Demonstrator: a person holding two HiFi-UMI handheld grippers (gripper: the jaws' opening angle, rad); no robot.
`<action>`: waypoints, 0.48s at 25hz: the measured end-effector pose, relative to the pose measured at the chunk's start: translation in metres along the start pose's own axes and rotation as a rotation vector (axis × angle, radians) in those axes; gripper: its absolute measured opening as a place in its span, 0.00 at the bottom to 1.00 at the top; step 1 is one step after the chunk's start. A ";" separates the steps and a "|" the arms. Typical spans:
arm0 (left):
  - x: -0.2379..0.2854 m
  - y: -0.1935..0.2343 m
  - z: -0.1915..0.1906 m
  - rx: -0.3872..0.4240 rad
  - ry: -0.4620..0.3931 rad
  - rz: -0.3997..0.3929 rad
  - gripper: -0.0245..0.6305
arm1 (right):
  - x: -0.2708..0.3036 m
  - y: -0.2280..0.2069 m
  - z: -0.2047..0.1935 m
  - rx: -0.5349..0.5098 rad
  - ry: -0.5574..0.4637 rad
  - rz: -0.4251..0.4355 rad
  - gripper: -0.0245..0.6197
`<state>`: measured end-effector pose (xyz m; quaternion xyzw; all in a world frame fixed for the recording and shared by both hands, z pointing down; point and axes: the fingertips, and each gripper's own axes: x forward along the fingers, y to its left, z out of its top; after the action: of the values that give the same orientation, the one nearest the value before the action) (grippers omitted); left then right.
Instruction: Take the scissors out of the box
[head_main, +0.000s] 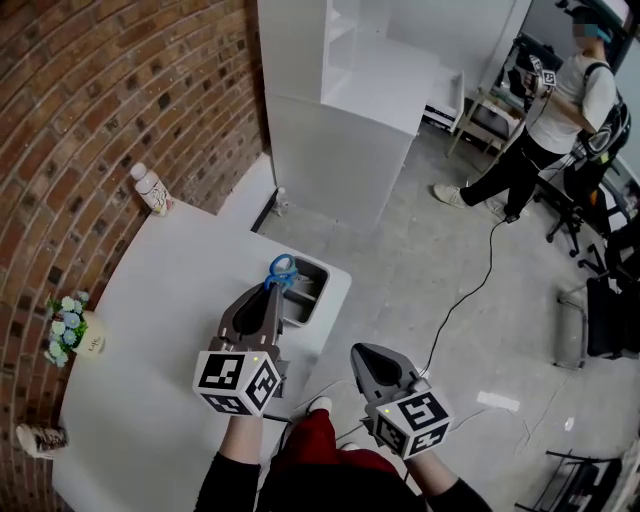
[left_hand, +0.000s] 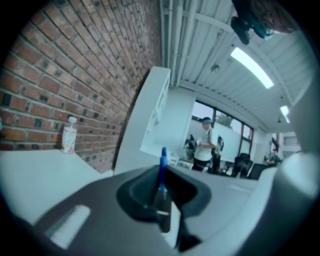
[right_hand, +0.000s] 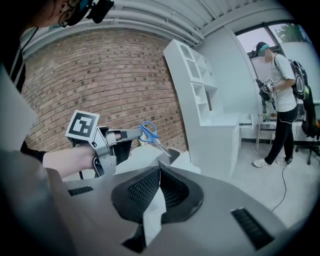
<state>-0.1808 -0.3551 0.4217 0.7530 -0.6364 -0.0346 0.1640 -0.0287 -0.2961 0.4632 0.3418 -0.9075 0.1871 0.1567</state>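
Your left gripper (head_main: 272, 288) clamped on the scissors (head_main: 282, 269) by their blue handles, blades angled down toward the metal box (head_main: 312, 300) at the white table (head_main: 160, 300) edge, your right gripper (head_main: 361, 353) with jaws together, empty, off the table.

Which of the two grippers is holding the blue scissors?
The left gripper: it is shut on the blue-handled scissors, held over the metal box. The right gripper is shut too, but holds nothing.

blue-handled scissors (head_main: 282, 272), red brick wall (head_main: 90, 110), white table (head_main: 170, 320)
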 end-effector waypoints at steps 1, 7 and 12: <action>-0.002 -0.003 0.002 0.005 -0.004 -0.001 0.08 | -0.003 0.000 0.001 -0.001 -0.006 -0.001 0.05; -0.016 -0.020 0.015 0.028 -0.029 -0.010 0.08 | -0.020 0.000 0.006 -0.008 -0.038 -0.008 0.05; -0.024 -0.033 0.019 0.037 -0.037 -0.032 0.08 | -0.033 0.000 0.009 -0.021 -0.065 -0.024 0.05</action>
<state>-0.1591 -0.3308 0.3902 0.7650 -0.6278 -0.0394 0.1378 -0.0064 -0.2812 0.4417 0.3570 -0.9098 0.1646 0.1329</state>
